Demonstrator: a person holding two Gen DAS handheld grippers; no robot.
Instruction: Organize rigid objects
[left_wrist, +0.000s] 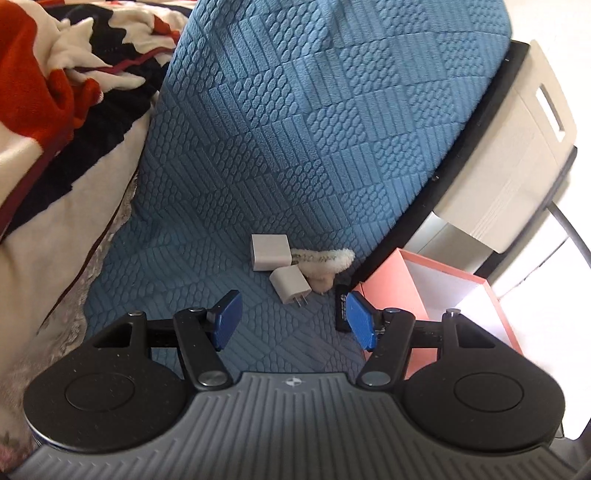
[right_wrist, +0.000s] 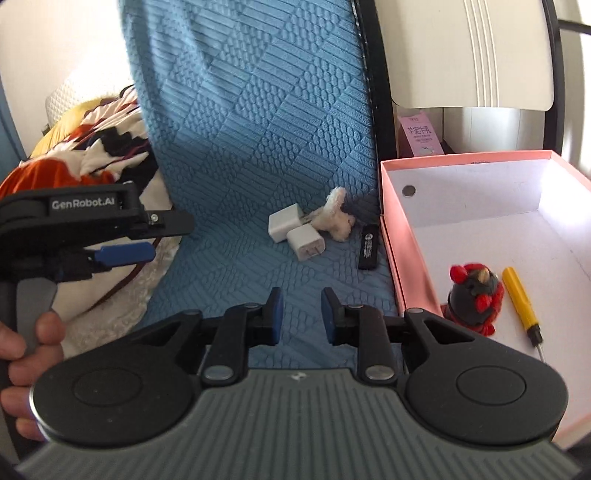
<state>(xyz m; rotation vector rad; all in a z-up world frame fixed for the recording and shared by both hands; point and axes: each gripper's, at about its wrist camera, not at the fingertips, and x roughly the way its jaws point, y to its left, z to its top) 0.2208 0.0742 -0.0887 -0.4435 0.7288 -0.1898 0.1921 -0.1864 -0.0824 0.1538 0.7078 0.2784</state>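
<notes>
Two white plug chargers lie together on the blue bed cover: a larger one (left_wrist: 270, 252) (right_wrist: 283, 222) and a smaller one (left_wrist: 290, 284) (right_wrist: 306, 242) with its prongs toward me. A small plush toy (left_wrist: 325, 263) (right_wrist: 337, 215) touches them. A black flat stick (left_wrist: 342, 308) (right_wrist: 368, 247) lies beside the pink box (left_wrist: 391, 291) (right_wrist: 395, 236). In the box are a red-and-black figurine (right_wrist: 474, 299) and a yellow screwdriver (right_wrist: 521, 301). My left gripper (left_wrist: 293, 319) is open and empty, just short of the chargers. My right gripper (right_wrist: 302, 314) is open and empty, nearer to me.
A red, black and cream blanket (left_wrist: 55, 110) (right_wrist: 107, 147) is heaped on the left of the bed. A cream cabinet (left_wrist: 517, 147) (right_wrist: 469, 51) stands past the bed's black edge. A pink carton (right_wrist: 419, 134) stands behind the box. The left gripper shows from the side in the right wrist view (right_wrist: 125, 254).
</notes>
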